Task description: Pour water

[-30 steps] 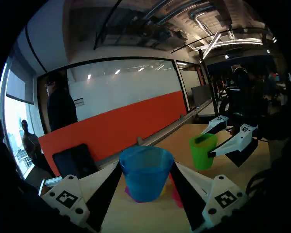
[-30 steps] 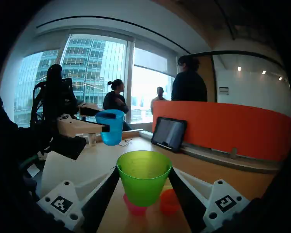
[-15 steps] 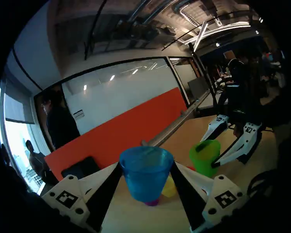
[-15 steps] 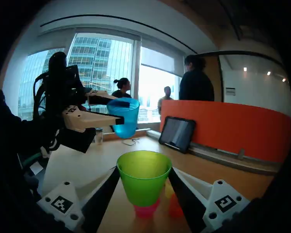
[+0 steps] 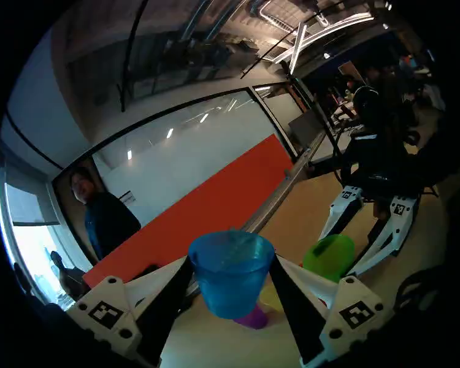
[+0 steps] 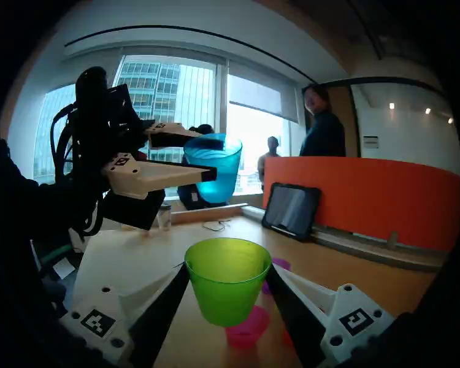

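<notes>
Over the table (image 6: 126, 257), raised left tongs (image 5: 230, 270) clamp a blue cup (image 5: 231, 282), right tongs (image 6: 228, 279) a green cup (image 6: 228, 288).

Premises: open-plan office. Evidence: tall windows (image 6: 254, 122) at upper left of the right gripper view, with a glazed tower block (image 6: 168, 92) outside; exposed ceiling pipework (image 5: 218, 49) and strip lights (image 5: 303, 40) across the top of the left gripper view; orange partition panel (image 6: 377, 196) behind a wooden counter (image 6: 334, 267) carrying a tablet (image 6: 291, 210); a person (image 6: 323, 132) standing right of the windows
</notes>
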`<move>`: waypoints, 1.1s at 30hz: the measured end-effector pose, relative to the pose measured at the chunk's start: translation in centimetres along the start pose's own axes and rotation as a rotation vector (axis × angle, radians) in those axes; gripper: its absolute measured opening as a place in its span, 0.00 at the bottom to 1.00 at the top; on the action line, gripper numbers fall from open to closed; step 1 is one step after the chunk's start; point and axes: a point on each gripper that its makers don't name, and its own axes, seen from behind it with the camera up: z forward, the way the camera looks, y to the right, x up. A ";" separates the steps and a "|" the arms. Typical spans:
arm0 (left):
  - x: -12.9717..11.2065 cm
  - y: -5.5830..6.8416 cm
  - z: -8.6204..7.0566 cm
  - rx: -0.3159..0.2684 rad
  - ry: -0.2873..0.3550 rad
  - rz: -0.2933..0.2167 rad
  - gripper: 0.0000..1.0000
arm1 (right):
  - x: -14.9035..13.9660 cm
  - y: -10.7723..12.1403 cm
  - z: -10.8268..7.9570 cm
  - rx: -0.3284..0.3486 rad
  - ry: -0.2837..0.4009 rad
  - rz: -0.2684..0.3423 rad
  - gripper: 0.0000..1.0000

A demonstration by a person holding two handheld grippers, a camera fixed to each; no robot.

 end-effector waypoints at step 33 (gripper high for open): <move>4.3 -0.9 0.2 0.053 0.052 0.279 0.86 | -0.3 -2.0 2.3 0.039 0.006 -0.007 0.91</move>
